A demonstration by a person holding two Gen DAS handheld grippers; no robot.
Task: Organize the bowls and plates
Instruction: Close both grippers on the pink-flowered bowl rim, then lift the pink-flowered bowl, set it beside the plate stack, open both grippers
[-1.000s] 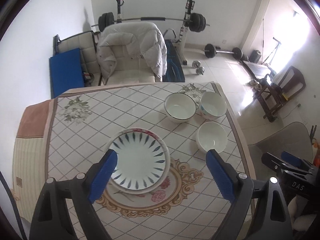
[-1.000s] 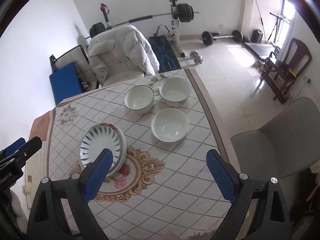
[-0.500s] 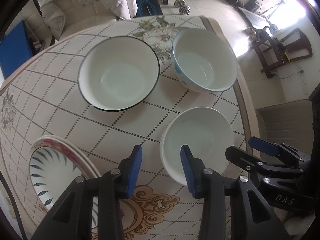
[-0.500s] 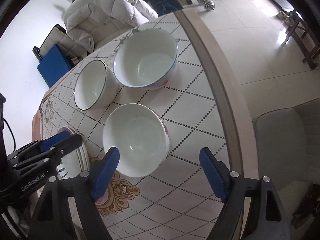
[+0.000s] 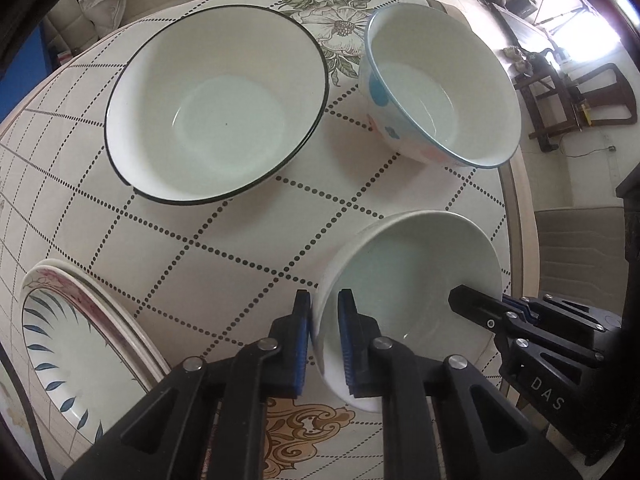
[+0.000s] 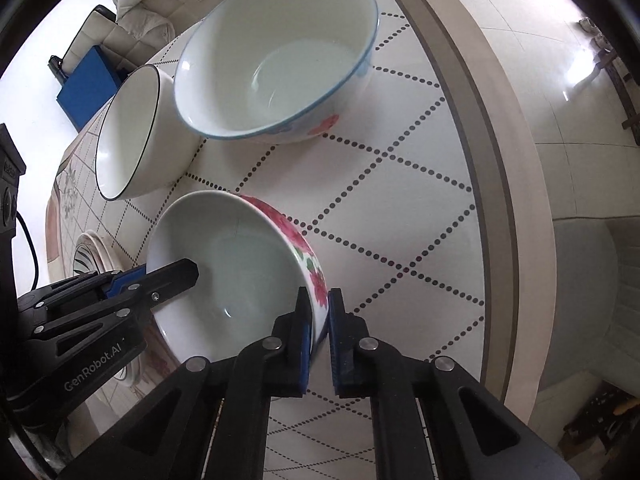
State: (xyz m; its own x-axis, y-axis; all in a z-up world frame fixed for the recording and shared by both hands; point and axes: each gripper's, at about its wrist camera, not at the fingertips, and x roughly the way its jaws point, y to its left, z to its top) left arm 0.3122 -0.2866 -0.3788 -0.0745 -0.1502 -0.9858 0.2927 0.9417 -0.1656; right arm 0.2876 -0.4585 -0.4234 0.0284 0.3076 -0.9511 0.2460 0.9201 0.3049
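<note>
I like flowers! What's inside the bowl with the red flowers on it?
The red-flower bowl looks empty: only a bare white inside. One finger of the left gripper and one finger of the right gripper dip in, pinching opposite rims. Those fingers cover small patches of the inside wall.

Both claws are built of black angular plastic, blue ribbed pads lining the fingers, silver screws set along them. "DAS" is printed on the right claw [image 5: 516,312], "GenRobot.AI" on the left claw [image 6: 136,280].

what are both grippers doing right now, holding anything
Left gripper: shut on the rim of the floral bowl.
Right gripper: shut on the opposite rim of the same bowl.
</note>
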